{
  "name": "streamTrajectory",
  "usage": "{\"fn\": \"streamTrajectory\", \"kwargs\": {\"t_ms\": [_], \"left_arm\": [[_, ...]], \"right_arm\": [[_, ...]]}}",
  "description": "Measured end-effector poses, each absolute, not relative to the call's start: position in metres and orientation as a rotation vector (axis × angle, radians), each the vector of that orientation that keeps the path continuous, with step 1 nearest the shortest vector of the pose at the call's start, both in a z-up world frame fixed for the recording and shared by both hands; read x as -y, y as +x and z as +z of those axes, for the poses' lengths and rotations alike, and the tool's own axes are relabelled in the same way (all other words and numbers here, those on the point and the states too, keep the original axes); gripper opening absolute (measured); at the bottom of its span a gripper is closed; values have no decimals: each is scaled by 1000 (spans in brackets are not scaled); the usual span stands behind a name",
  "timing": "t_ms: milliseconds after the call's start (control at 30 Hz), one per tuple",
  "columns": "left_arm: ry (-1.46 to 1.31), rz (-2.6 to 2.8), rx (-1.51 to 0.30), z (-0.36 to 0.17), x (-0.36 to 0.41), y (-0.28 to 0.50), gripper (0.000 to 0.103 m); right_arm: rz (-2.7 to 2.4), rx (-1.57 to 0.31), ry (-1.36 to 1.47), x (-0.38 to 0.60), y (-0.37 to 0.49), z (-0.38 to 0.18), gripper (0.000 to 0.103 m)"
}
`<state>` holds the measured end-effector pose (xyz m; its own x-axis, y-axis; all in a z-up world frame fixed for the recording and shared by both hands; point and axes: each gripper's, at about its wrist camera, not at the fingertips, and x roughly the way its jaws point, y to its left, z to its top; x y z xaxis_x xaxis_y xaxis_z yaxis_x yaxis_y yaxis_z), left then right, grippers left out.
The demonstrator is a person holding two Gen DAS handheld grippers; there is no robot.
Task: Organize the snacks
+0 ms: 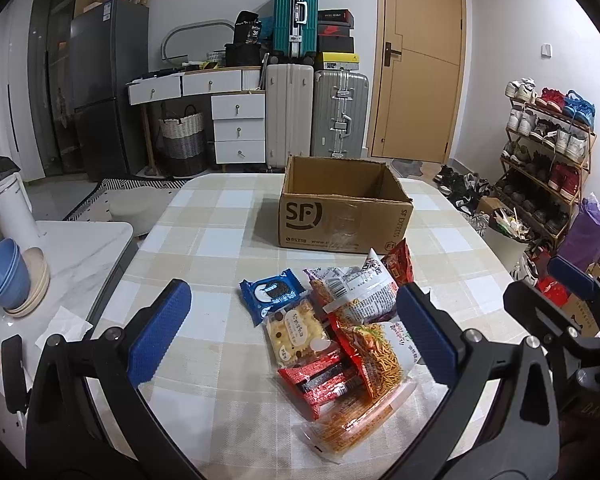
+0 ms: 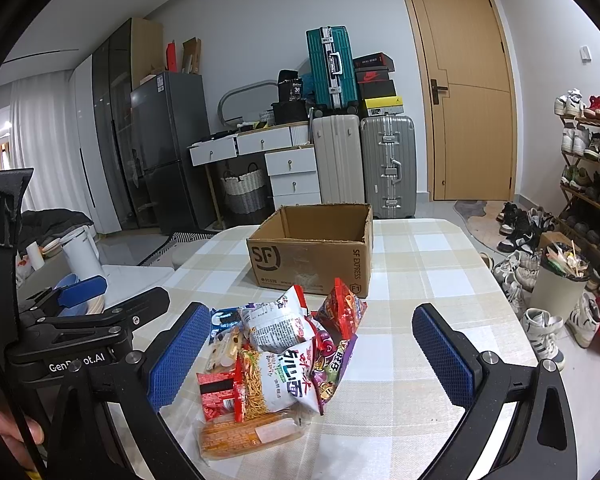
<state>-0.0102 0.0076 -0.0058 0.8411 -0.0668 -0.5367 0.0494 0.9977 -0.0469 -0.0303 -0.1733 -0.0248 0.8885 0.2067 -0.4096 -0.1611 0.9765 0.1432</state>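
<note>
A pile of snack packets (image 1: 340, 332) lies on the checked tablecloth, also in the right wrist view (image 2: 284, 356): a blue cookie pack (image 1: 272, 294), a pale biscuit pack (image 1: 298, 330), a red wafer pack (image 1: 320, 384), noodle bags (image 2: 276, 380) and a red bag (image 2: 340, 308). Behind them stands an open, empty cardboard SF box (image 1: 340, 208), also in the right wrist view (image 2: 312, 248). My left gripper (image 1: 292, 336) is open and empty, low over the pile. My right gripper (image 2: 308, 360) is open and empty, just before the pile; it also shows at the right of the left wrist view (image 1: 556, 292).
A side table at the left holds blue bowls (image 1: 4, 280), a plate and a white kettle (image 1: 14, 212). Beyond the table (image 1: 204, 400) are drawers, suitcases (image 1: 340, 116) and a door. A shoe rack (image 1: 548, 152), loose shoes and a bin (image 2: 560, 280) stand at the right.
</note>
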Motion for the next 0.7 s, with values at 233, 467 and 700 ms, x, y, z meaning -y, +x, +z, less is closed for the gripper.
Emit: {"fn": "streamTrajectory", "kwargs": {"t_ms": [233,467,700], "left_arm": [[-31,-62,-567,-6,-7,-10,103],[-33,-58,-572,-8,-6,-10,103],[-37,-66,-602,-20,-9,-3,103]], "right_arm": [[191,-435,108,174,-30,-25,103],[185,-437,119,176,-28,-26,103],[187,-457,136,180,-22,-34,103]]}}
